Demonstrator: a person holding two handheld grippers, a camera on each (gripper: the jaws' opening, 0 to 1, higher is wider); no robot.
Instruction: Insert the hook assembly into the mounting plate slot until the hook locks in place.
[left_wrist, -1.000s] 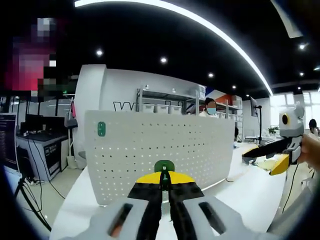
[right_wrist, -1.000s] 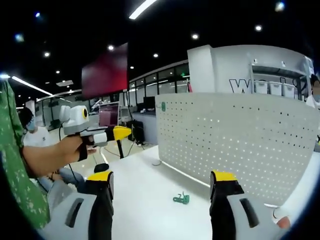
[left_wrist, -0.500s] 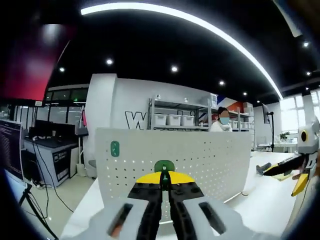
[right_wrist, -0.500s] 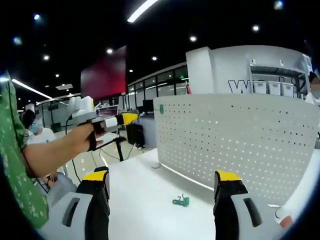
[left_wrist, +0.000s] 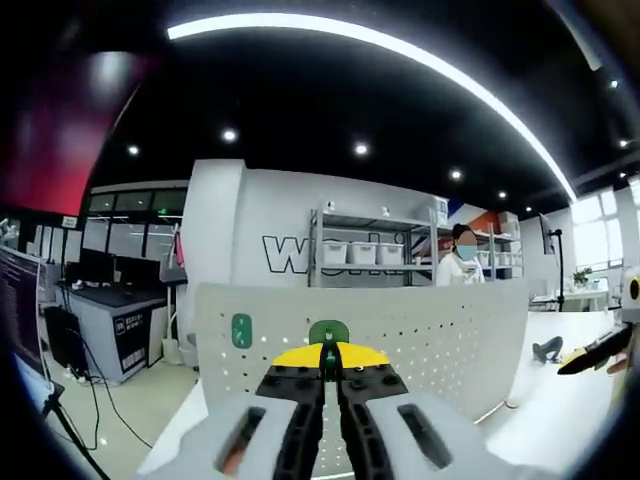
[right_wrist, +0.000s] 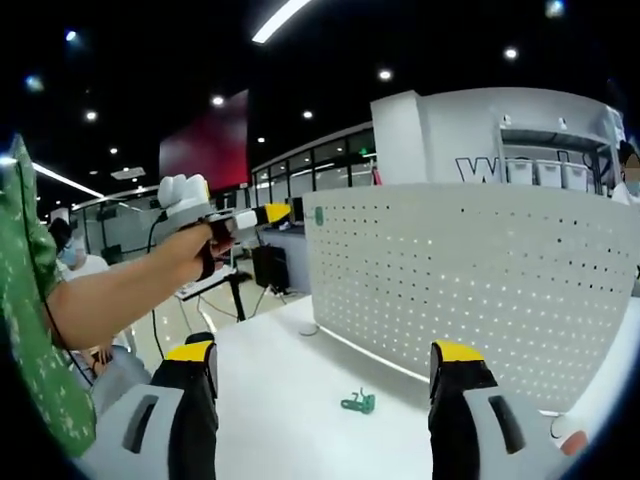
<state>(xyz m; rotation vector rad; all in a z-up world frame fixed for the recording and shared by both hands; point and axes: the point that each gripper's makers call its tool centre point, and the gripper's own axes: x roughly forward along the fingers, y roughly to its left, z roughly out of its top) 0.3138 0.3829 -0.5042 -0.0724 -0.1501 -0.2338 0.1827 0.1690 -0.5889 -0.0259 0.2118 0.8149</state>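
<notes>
Jaws of the left gripper (left_wrist: 328, 362) pinch a green hook (left_wrist: 328, 334); right gripper (right_wrist: 325, 362) gapes wide.

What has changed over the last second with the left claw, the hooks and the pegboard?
The left claw, shut on a green hook, has been raised higher and closer to the pegboard's top left corner, where another green hook already sits. The right claw stayed open, and the spare green hook on the white table has not moved.
</notes>
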